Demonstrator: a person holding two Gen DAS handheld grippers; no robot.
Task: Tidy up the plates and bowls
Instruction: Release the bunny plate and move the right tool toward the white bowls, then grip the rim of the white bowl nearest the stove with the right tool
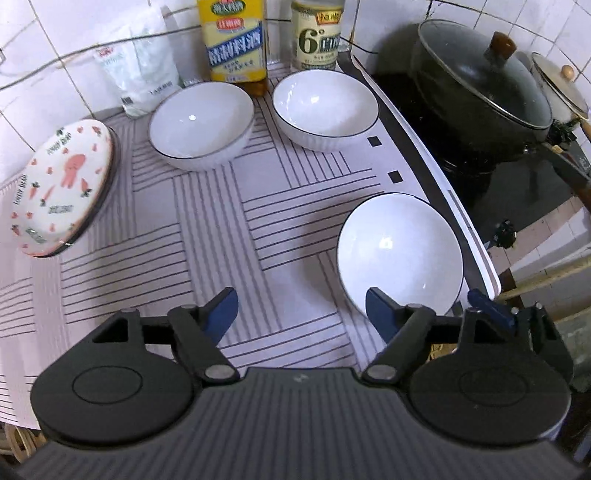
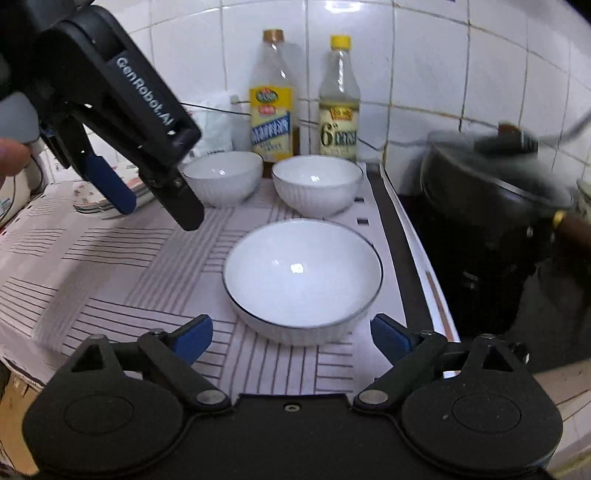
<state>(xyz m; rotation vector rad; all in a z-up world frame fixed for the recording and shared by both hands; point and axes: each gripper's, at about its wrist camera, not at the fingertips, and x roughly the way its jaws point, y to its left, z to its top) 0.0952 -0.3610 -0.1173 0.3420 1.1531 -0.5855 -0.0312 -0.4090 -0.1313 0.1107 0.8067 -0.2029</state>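
Observation:
Three white bowls with dark rims stand on a striped cloth [image 1: 207, 236]: one at the back left [image 1: 201, 125], one at the back right [image 1: 325, 109], and one nearer at the right [image 1: 399, 251]. A stack of patterned plates [image 1: 62, 188] sits at the far left. My left gripper [image 1: 301, 314] is open over bare cloth, left of the near bowl, holding nothing. My right gripper [image 2: 291, 339] is open, with the near bowl [image 2: 303, 277] just ahead of its fingertips and untouched. The left gripper [image 2: 155, 201] hangs open at the upper left of the right wrist view, partly hiding the plates [image 2: 86, 206].
Two bottles [image 1: 236, 40] [image 1: 317, 35] and a white bag [image 1: 140, 62] stand against the tiled wall behind the bowls. To the right is a stove with a black lidded wok [image 1: 480, 99] and a smaller pot [image 1: 561, 85]. The cloth's edge runs along the stove.

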